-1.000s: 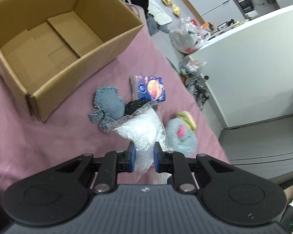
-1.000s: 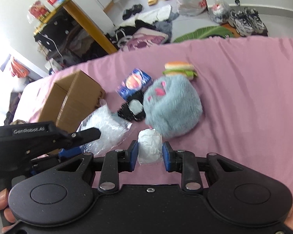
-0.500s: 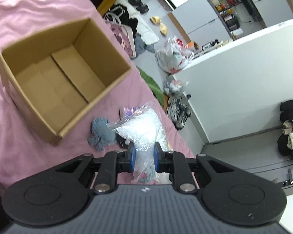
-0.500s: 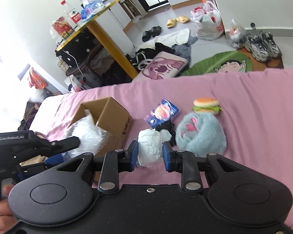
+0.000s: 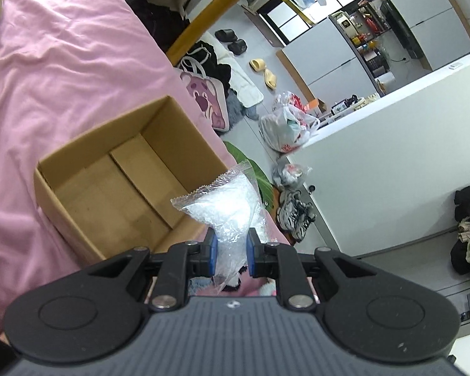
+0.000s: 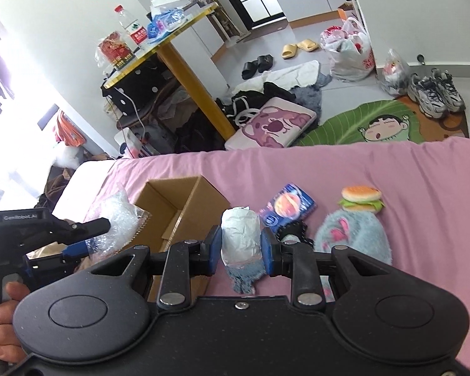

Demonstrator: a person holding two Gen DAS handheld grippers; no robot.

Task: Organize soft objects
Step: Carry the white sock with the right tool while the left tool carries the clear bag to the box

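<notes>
Both grippers loaded, open brown cardboard box (image 5: 109, 185) empty.

Nearest, the left gripper (image 5: 230, 255) is clamped on a clear crinkled plastic bag of white filling (image 5: 225, 206), held just short of the box rim; the right gripper (image 6: 240, 247) pinches a white wrapped bundle with a blue knitted end (image 6: 239, 235) beside the box. Beyond it on the pink bedsheet (image 6: 407, 172) lie a fluffy blue plush (image 6: 354, 235), a burger toy (image 6: 360, 199) and a blue printed packet (image 6: 289, 208). Judged early: nothing boxed yet.
</notes>
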